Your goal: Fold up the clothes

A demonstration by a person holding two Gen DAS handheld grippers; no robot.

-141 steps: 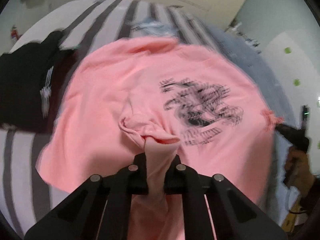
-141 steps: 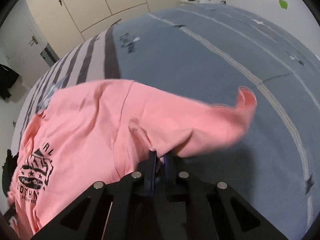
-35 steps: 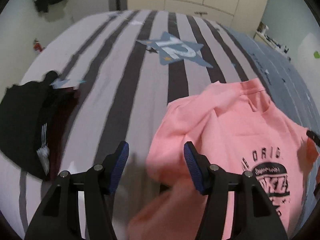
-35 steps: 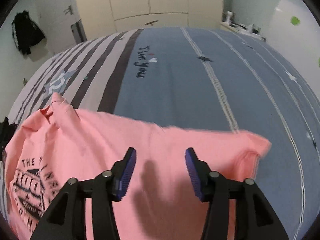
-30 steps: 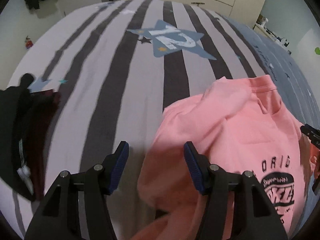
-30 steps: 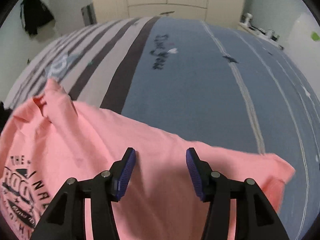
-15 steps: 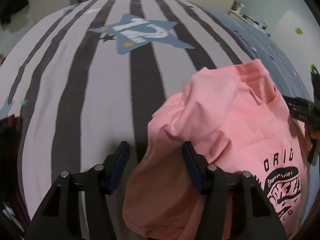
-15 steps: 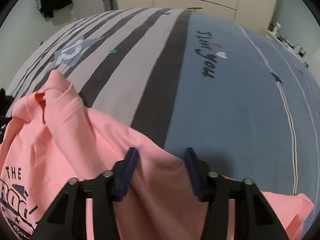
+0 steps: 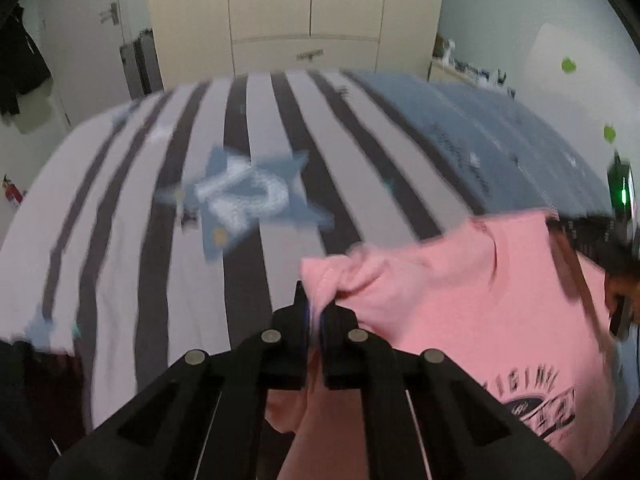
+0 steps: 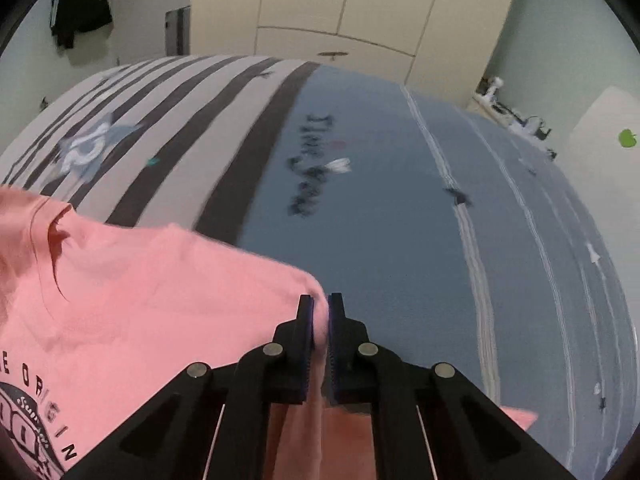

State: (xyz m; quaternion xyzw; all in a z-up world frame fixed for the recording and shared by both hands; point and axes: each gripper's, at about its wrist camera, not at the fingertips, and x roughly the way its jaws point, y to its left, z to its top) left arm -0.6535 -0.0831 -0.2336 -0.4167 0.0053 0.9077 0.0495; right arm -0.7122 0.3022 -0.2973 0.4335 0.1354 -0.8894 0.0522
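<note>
A pink T-shirt (image 9: 472, 312) with a black print hangs between both grippers above the bed. My left gripper (image 9: 315, 304) is shut on a bunched fold at the shirt's left shoulder. My right gripper (image 10: 319, 312) is shut on the shirt's (image 10: 160, 288) right shoulder edge; the collar shows at the far left of that view. The right gripper's body and the holding hand show at the right edge of the left wrist view (image 9: 600, 240). The shirt's lower part is hidden below both grippers.
The bed (image 9: 280, 128) has a grey-and-dark striped cover with a blue star patch (image 9: 244, 200) and a blue half (image 10: 400, 208) with lettering. Dark clothes (image 9: 24, 372) lie at the bed's left edge. Cream wardrobes (image 10: 340, 8) stand behind the bed.
Both grippers were open over the shirt lying on the bed half a second ago. Now both have shut on its shoulders and lifted it, and the views have tilted up toward the wardrobes.
</note>
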